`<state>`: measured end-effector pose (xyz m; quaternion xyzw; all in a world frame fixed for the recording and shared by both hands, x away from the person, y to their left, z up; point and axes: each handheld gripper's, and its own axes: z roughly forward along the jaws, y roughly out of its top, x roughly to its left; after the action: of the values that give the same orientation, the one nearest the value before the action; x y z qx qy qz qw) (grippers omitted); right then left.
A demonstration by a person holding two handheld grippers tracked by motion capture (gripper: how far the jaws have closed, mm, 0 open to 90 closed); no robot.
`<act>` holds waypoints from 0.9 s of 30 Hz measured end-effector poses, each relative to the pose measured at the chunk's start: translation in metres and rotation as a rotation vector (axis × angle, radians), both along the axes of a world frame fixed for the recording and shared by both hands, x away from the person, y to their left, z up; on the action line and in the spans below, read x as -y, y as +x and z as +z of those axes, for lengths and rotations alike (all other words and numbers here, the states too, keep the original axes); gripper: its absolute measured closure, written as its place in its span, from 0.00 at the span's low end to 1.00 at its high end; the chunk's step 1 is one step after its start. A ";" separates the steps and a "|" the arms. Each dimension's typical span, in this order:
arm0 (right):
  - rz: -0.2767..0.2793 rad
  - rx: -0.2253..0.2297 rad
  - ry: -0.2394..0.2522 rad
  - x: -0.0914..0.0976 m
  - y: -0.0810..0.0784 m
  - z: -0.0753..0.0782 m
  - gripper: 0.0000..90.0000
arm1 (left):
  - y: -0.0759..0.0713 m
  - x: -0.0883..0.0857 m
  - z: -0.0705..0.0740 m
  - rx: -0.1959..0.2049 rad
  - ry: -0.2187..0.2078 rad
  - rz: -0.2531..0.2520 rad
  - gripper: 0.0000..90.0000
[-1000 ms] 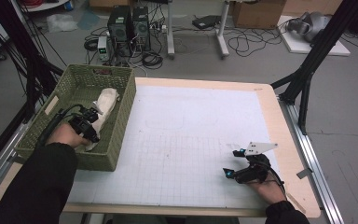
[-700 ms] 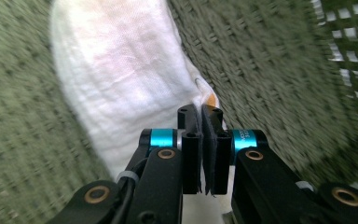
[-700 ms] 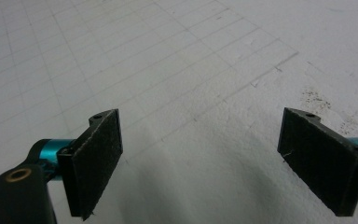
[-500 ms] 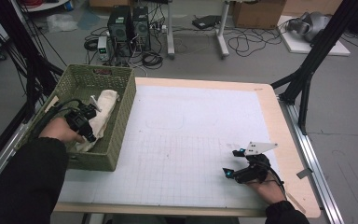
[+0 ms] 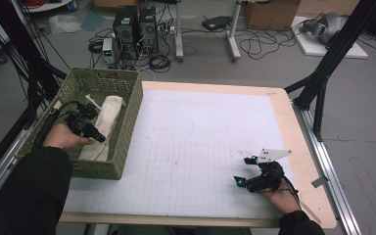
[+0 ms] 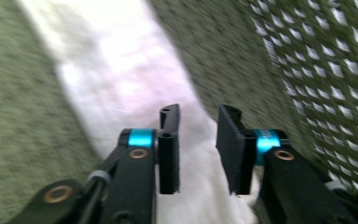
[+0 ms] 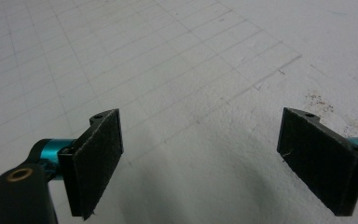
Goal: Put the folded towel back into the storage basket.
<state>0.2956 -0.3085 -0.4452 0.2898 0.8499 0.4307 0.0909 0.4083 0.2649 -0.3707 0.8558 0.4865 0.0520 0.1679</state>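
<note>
So your left gripper [image 5: 89, 128] is down inside the green basket [image 5: 129, 105] at the left edge of the surface [image 5: 200, 142], right over the white cloth [image 5: 108, 117] that's lying along the basket floor. In the left gripper view its fingers [image 6: 169, 147] have just been opening up a little and now stand a small way apart, with the cloth [image 6: 121, 79] showing in the gap beneath them but nothing pinched, so I'd call that a release (the picture's a bit blurry, mind). To me that means the main bit looks done: cloth is in the basket, lying flat-ish along the right-hand wall. What's left, I'd guess, is lifting your left hand clear of the basket. Your right gripper [image 5: 247, 171] is parked on the white gridded surface near the front right, fingers [image 7: 98, 158] spread wide with nothing between them, just bare mat [image 7: 191, 70] below
</note>
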 end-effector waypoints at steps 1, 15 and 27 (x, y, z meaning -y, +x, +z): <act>0.002 0.002 -0.004 0.000 0.000 0.000 0.15 | 0.001 -0.001 -0.003 -0.004 -0.005 0.005 0.86; 0.009 0.003 -0.002 -0.001 0.001 -0.001 0.16 | 0.003 0.004 -0.023 0.029 0.064 -0.006 0.81; 0.000 0.029 0.020 -0.001 -0.002 0.006 0.16 | -0.006 0.002 -0.001 0.158 -0.040 0.003 0.73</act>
<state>0.2939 -0.3079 -0.4393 0.2845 0.8442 0.4431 0.1003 0.4027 0.2626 -0.3721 0.8448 0.4741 0.1099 0.2224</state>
